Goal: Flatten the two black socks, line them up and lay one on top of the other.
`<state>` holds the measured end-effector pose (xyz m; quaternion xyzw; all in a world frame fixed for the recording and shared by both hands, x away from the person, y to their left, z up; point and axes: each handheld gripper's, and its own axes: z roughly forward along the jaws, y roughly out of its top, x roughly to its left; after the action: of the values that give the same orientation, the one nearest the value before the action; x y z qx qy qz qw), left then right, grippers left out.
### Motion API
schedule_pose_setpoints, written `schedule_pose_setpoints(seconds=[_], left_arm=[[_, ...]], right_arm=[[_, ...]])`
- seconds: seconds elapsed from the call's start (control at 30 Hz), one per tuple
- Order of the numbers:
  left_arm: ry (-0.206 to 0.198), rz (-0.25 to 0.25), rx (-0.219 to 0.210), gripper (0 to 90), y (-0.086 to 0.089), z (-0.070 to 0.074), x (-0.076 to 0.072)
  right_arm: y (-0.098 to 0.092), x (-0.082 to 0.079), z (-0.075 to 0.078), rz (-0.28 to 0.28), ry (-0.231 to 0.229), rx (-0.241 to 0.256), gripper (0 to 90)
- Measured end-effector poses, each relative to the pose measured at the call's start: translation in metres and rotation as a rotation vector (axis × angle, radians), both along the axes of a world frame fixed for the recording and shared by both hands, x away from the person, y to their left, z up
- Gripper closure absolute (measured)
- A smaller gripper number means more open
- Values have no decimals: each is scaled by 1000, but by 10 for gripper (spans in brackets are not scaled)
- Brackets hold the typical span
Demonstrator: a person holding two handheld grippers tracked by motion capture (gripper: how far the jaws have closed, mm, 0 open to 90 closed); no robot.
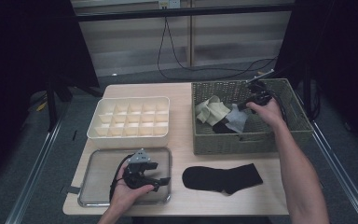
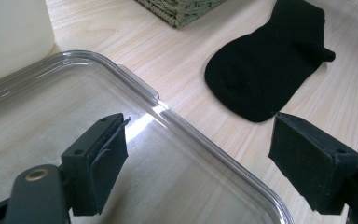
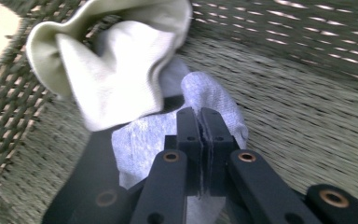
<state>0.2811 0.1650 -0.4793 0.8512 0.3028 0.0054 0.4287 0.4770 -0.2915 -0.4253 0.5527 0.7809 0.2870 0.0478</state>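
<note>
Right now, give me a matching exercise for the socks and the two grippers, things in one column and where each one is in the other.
Things:
1. black sock
2. grey sock
3. left gripper
4. cream sock

Places or states:
A. pinched between shut jaws
B. flat on the bare table
C. open above the clear tray
D. draped in the wicker basket, not gripped

Pairs: 1-B, 2-A, 3-C, 4-D. The right gripper is the one pinching the grey sock.
</note>
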Motion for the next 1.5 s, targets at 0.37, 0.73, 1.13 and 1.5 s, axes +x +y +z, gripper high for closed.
schedule_pose_setpoints(seconds=[0.37, 0.73, 1.13, 1.5], left_arm=[[3, -1, 7, 188, 0, 0, 0], [5, -5, 6, 186, -1, -1, 1], [5, -10, 15, 186, -2, -1, 1], [10, -16, 18, 184, -3, -2, 0]], right_arm=[[-25, -6, -5, -51, 9, -9, 872], [-15, -12, 0, 1, -27, 23, 679], [40, -13, -2, 231, 34, 54, 601], [70, -13, -28, 350, 149, -59, 444]])
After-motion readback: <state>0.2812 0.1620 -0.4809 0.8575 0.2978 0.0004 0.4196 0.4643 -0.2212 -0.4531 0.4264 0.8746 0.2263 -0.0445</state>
